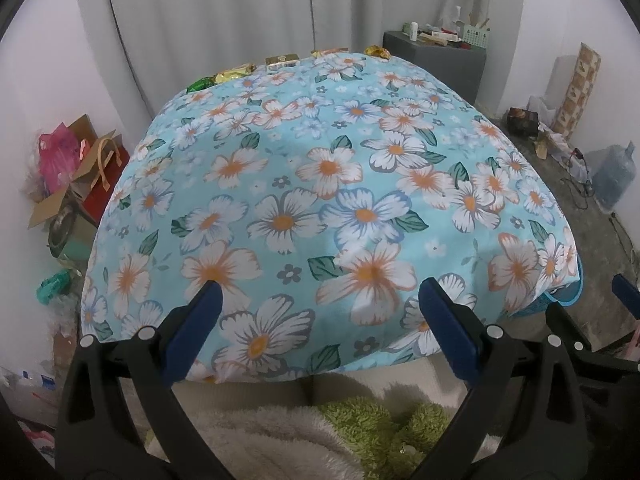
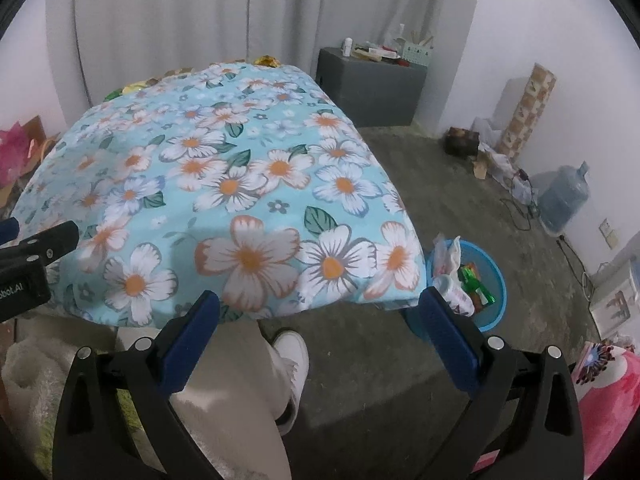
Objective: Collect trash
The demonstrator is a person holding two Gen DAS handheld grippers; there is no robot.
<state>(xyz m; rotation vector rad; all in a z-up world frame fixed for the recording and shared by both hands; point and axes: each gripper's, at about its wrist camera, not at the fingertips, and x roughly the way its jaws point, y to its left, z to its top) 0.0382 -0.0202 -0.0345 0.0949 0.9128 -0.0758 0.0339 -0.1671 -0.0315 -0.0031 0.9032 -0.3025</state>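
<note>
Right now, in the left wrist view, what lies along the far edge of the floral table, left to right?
Green wrapper → gold wrapper → small gold box → flat gold-and-orange wrapper, only partly visible → crumpled gold wrapper.

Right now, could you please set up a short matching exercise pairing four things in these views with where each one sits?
Things:
1. gold wrappers
2. blue basin
3. water jug
4. grey cabinet

Places:
A. against the right wall
B. far edge of the floral tablecloth
C. far corner beside the curtain
D. floor at the table's near right corner

Pairs: 1-B, 2-D, 3-A, 4-C
</note>
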